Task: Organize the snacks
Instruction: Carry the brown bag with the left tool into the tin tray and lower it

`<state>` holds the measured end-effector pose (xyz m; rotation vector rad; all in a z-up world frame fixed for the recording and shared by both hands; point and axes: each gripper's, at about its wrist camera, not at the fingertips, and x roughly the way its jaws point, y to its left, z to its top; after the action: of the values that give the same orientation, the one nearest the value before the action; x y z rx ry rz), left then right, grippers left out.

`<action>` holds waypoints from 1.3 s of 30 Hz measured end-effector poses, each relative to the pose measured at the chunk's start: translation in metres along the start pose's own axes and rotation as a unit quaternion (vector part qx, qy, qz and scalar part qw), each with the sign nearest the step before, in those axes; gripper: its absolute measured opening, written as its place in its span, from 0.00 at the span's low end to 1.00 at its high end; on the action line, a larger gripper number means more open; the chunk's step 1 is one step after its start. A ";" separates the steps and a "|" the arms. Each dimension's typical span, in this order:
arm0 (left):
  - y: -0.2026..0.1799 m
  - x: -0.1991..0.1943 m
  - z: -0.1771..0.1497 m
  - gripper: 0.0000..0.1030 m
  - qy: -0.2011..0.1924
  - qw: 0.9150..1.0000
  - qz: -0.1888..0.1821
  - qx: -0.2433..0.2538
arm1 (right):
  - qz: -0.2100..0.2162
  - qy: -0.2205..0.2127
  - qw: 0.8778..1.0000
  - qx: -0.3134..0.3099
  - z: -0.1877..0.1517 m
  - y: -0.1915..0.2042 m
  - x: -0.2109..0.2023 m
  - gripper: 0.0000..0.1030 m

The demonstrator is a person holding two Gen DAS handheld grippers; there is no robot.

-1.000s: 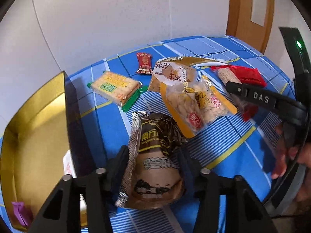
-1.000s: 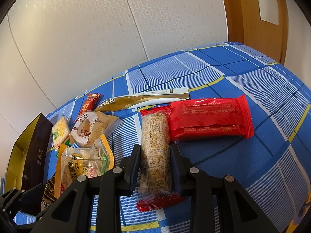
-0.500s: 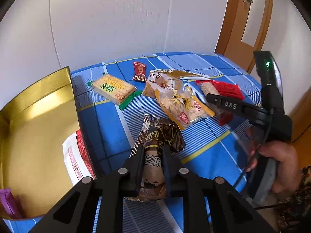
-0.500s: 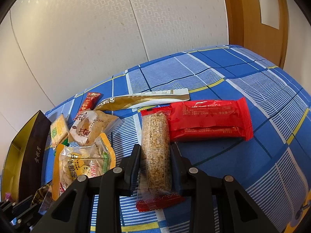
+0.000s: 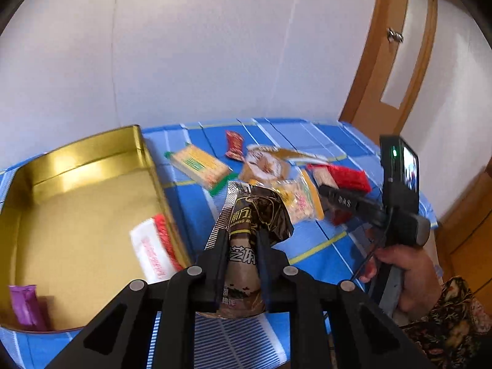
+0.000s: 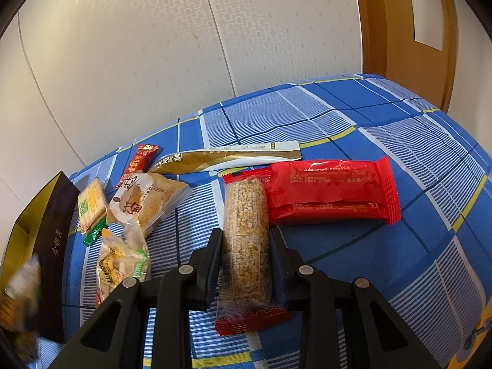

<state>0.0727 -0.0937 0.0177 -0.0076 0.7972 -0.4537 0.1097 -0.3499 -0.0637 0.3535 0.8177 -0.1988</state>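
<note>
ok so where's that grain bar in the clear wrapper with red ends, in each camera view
Left wrist: the grain bar lies right of centre on the cloth, mostly hidden behind the right gripper.
Right wrist: the grain bar is at bottom centre, lengthwise between the right gripper fingers.
Shared landmark: the red packet lying right beside the bar.
</note>
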 end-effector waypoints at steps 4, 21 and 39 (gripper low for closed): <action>0.021 -0.013 0.003 0.17 -0.014 0.999 0.016 -0.025 | -0.001 0.000 1.000 -0.001 0.000 0.001 0.000 0.29; 0.143 -0.033 -0.030 0.17 -0.002 0.984 0.105 -0.143 | -0.004 -0.002 1.000 -0.012 0.000 0.001 0.000 0.29; 0.191 -0.034 -0.059 0.23 0.004 0.961 0.249 -0.120 | 0.014 -0.062 0.998 0.009 -0.001 -0.003 -0.031 0.29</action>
<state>0.0859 0.1019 -0.0337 -0.0295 0.8255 0.1211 0.0874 -0.3513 -0.0419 0.3658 0.6879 -0.1998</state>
